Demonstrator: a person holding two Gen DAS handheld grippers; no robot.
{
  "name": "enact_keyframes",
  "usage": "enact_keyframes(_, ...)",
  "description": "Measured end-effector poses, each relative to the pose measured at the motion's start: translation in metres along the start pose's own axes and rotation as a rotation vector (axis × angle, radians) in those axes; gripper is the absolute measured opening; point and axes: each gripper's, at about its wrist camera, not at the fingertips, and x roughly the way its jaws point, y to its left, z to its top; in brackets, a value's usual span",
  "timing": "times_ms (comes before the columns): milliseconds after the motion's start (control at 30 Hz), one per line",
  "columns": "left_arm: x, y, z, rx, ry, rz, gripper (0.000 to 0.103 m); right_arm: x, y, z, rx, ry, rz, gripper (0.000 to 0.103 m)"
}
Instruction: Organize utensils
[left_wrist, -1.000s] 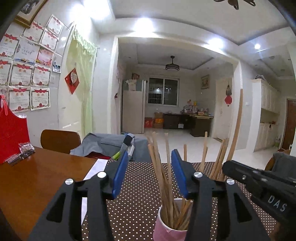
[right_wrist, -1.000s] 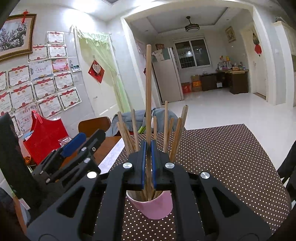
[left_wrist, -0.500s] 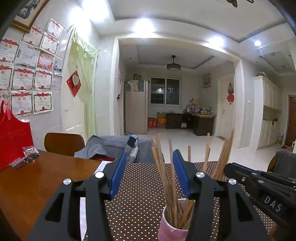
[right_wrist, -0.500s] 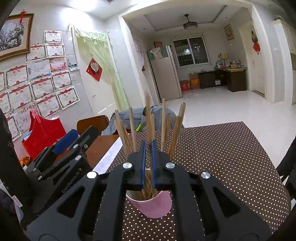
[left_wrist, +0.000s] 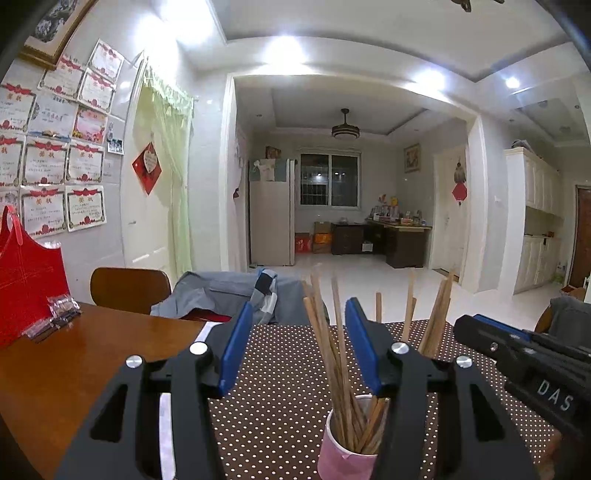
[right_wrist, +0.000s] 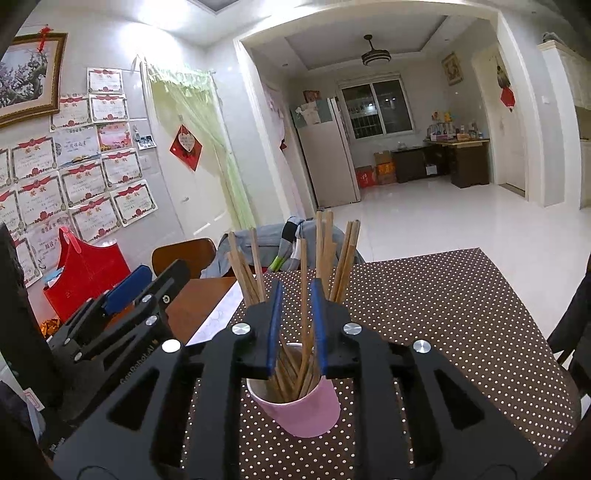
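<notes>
Right wrist view: our right tongs (right_wrist: 296, 325) are opening, releasing a chopstick (right_wrist: 303, 295) into the pink cup (right_wrist: 303, 408); left tongs (left_wrist: 295, 343) wait released

"DAS" – right gripper (left_wrist: 476, 328) side

My left gripper (left_wrist: 301, 345) stands wide open over the dotted brown tablecloth (left_wrist: 280, 417). A pink cup (left_wrist: 341, 456) of wooden chopsticks (left_wrist: 334, 373) sits low between my fingers, nearer the right one, whose frame hides part of its rim. My right gripper (left_wrist: 517, 354) reaches in from the right edge. Left of the cloth lies bare wooden table (left_wrist: 55, 369), with a red bag (left_wrist: 26, 273) on it.
</notes>
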Motion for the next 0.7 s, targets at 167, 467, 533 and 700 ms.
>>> enact_keyframes(167, -0.019, 0.008, 0.007, -0.015, 0.004, -0.023, 0.053, -0.018, 0.007, 0.004, -0.012, -0.037, 0.006, 0.050)
enact_keyframes(467, -0.071, 0.023, 0.027, -0.045, 0.009, -0.029, 0.064, -0.074, 0.041, 0.004, -0.136, -0.152, -0.081, 0.063)
enact_keyframes(533, -0.083, 0.022, 0.027, -0.040, 0.002, -0.036, 0.067, -0.085, 0.046, 0.002, -0.152, -0.169, -0.095, 0.064)
enact_keyframes(700, -0.112, 0.016, 0.028, -0.018, -0.007, -0.051, 0.067, -0.105, 0.051, -0.004, -0.142, -0.175, -0.106, 0.067)
